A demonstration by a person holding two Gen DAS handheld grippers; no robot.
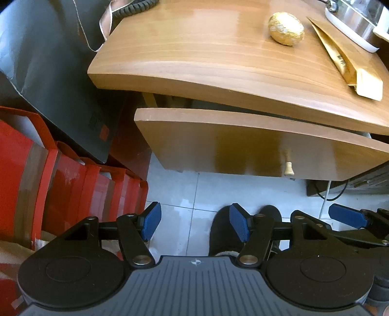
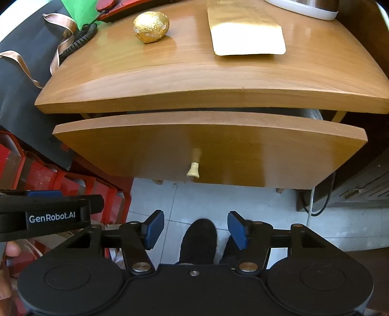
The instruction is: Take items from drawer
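Right wrist view puts the drawer (image 2: 209, 145) knob (image 2: 193, 169) just beyond and slightly left of the right gripper (image 2: 195, 229), nearer than the left gripper (image 1: 195, 224); both gape empty.

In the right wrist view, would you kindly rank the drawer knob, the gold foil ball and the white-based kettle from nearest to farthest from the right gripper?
1. Drawer knob: on the drawer front, just ahead of the open right gripper.
2. Gold foil ball: on the tabletop, back left.
3. White-based kettle: at the tabletop's far right edge, slightly beyond the ball.
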